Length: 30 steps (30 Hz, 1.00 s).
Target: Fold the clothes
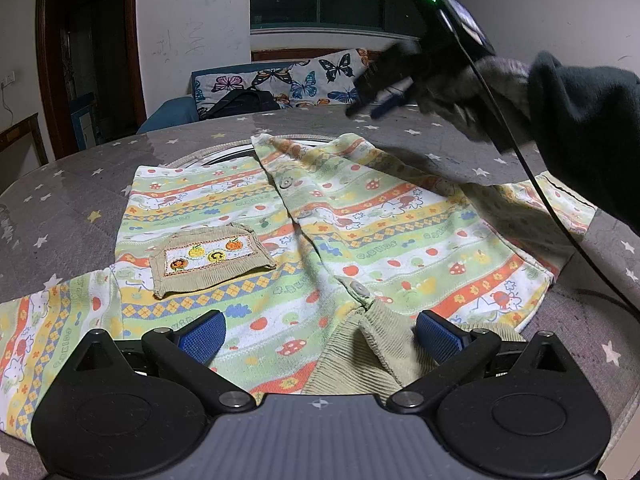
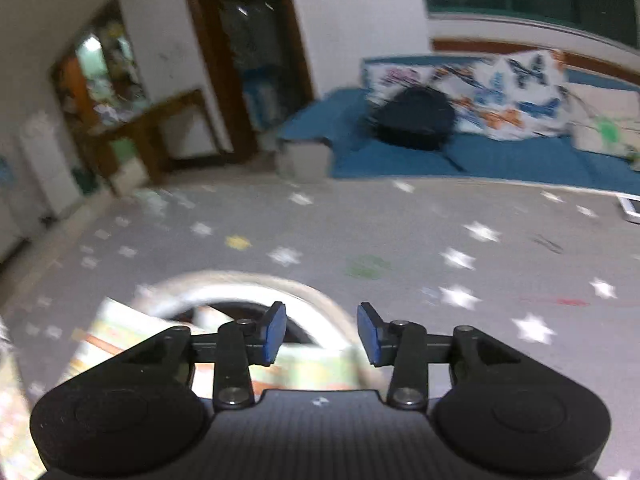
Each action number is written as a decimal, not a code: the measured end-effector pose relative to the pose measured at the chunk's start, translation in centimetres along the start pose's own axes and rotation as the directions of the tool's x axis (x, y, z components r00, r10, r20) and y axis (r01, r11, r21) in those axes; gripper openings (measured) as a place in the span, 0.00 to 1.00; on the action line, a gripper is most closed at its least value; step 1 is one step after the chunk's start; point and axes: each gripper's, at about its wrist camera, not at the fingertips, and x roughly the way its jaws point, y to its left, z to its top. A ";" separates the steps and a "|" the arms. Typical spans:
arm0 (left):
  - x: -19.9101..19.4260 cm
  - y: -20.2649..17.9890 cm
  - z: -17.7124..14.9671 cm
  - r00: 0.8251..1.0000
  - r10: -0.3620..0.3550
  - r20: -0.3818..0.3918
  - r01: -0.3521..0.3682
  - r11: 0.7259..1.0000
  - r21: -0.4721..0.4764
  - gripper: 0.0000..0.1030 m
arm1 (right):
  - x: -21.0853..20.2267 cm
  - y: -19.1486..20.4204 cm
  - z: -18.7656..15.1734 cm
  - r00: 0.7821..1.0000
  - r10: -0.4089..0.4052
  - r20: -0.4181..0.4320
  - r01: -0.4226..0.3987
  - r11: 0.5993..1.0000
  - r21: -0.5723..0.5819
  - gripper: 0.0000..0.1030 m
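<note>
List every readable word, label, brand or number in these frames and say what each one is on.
Nothing can be read with confidence.
Repeated green lettering in the stripes of the garment: too small and distorted to read.
Scribbles on the wall: handwriting, illegible.
Embroidered patch on the pocket: fruit motifs and one mark like a "C", uncertain.
Right wrist view: too blurred, no text visible.

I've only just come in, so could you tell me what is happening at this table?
A person holding two grippers is about to fold a patterned child's shirt, which lies spread flat on the star-print table. The left gripper is open, low over the shirt's ribbed collar, gripping nothing. The right gripper is open too, raised above the shirt's far edge. No fold has been made yet.
</note>
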 end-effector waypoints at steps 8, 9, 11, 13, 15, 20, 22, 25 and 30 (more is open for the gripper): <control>0.1 -0.1 0.0 1.000 0.002 -0.001 -0.002 1.000 0.003 1.00 | 2.4 0.5 -2.9 0.995 -0.083 -0.048 0.079 0.994 -0.081 0.16; 0.0 -0.1 0.0 1.000 0.002 -0.001 -0.002 1.000 0.003 1.00 | 2.7 1.1 -3.2 0.993 -0.109 -0.041 0.104 0.988 -0.113 0.11; 0.0 -0.1 0.0 1.000 0.002 -0.001 -0.002 1.000 0.003 1.00 | 2.7 1.7 -3.4 0.989 -0.143 -0.026 0.138 0.978 -0.154 0.02; 0.0 -0.1 0.0 1.000 0.002 -0.001 -0.002 1.000 0.003 1.00 | 2.2 2.2 -3.5 0.984 -0.179 -0.003 0.176 0.969 -0.175 0.01; 0.0 0.0 0.0 1.000 0.002 -0.001 -0.002 1.000 0.003 1.00 | 1.8 2.4 -3.5 0.979 -0.202 0.011 0.201 0.962 -0.187 0.01; 0.0 0.0 0.0 1.000 0.002 -0.001 -0.002 1.000 0.002 1.00 | 1.1 1.4 -3.5 0.983 -0.184 0.022 0.186 0.972 -0.145 0.09; 0.0 0.0 -0.1 1.000 0.002 -0.001 -0.002 1.000 0.002 1.00 | -0.1 1.5 -3.6 0.989 -0.144 0.041 0.149 0.980 -0.131 0.10; 0.0 0.0 -0.1 1.000 0.001 -0.001 -0.001 1.000 0.002 1.00 | -1.3 2.7 -4.6 0.996 -0.083 0.018 0.085 0.980 -0.178 0.10; 0.0 0.0 -0.1 1.000 0.003 -0.001 -0.003 1.000 0.002 1.00 | -0.8 4.5 -5.9 0.996 -0.087 -0.002 0.084 0.961 -0.264 0.10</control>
